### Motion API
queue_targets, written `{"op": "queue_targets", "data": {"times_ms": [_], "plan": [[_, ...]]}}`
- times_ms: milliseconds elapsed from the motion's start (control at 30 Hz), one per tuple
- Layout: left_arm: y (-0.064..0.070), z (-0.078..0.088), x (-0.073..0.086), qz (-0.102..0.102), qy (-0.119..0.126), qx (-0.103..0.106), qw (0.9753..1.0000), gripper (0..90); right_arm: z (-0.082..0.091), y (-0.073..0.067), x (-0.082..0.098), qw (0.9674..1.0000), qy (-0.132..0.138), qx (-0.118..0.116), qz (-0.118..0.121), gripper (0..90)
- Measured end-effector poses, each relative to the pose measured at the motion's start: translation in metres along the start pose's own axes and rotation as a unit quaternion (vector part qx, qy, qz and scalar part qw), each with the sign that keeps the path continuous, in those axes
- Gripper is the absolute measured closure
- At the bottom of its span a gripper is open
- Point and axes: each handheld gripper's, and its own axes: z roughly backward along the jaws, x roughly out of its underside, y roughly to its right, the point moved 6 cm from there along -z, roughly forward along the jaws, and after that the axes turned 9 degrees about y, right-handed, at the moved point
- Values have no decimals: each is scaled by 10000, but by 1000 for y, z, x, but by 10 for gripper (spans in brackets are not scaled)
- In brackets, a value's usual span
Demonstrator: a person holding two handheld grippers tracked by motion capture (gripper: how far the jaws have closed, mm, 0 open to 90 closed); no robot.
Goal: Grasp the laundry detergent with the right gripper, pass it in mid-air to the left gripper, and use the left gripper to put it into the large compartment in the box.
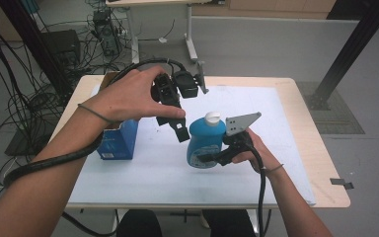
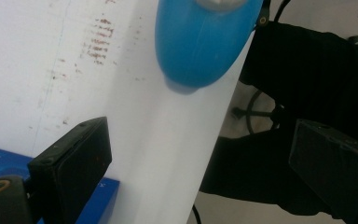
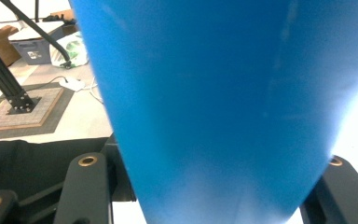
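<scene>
The right gripper (image 1: 212,158) is clamped on the lower body of a blue bottle (image 1: 206,143) at the centre of the high view, so the pick-up looks done; the bottle appears lifted just off the white mat (image 1: 286,148). What remains is likely work at its grey cap (image 1: 212,117), just beside which the left gripper (image 1: 177,129) hangs with jaws wide and empty. The bottle is smooth, rounded plastic; a blue cardboard box (image 1: 118,140) stands at left.
</scene>
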Motion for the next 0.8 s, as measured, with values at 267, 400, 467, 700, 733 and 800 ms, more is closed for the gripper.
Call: {"op": "queue_targets", "data": {"times_ms": [267, 400, 467, 700, 733, 800], "plan": [[6, -2, -7, -112, -79, -13, 9999, 60, -7, -1, -3, 9999, -96, -66, 0, 414], [8, -2, -11, -182, -122, 6, 9998, 59, -8, -1, -4, 9999, -118, -90, 3, 414], [9, -2, -13, -208, -147, 0, 9997, 56, -10, -1, -5, 9999, -135, -103, 15, 414], [12, -6, -20, -310, -219, -17, 9993, 55, -14, -2, -6, 9997, -181, -143, 19, 414], [13, -7, -21, -319, -228, -25, 9992, 56, -15, -2, -6, 9996, -190, -185, 20, 414], [14, -8, -24, -352, -260, -23, 9990, 57, -17, -3, -7, 9996, -212, -200, 29, 414]]}}
